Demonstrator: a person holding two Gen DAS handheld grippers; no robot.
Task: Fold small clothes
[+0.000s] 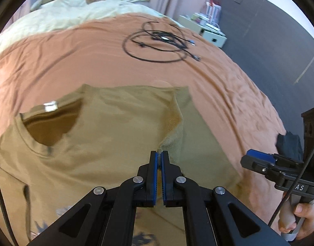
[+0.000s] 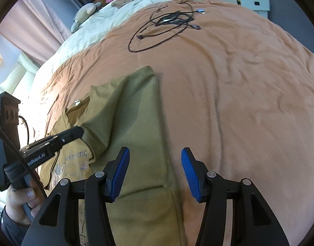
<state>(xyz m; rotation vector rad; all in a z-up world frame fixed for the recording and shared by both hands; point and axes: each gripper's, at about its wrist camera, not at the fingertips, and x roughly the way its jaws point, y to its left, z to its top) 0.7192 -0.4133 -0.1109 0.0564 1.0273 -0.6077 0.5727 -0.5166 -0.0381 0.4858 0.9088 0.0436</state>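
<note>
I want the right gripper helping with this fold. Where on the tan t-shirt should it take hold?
Probably the t-shirt's folded right edge, just ahead of the open right gripper. Come from the bare blanket side, one finger sliding under; that edge lies straight and flat.

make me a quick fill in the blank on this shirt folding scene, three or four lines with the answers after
1. The left gripper is shut on a fold of the olive ____.
2. The right gripper has its jaws ____, with nothing pressed between them.
3. The t-shirt lies on an ____ blanket.
4. Farther up the bed lies a coil of black ____.

Missing words: t-shirt; open; orange; cable
</note>
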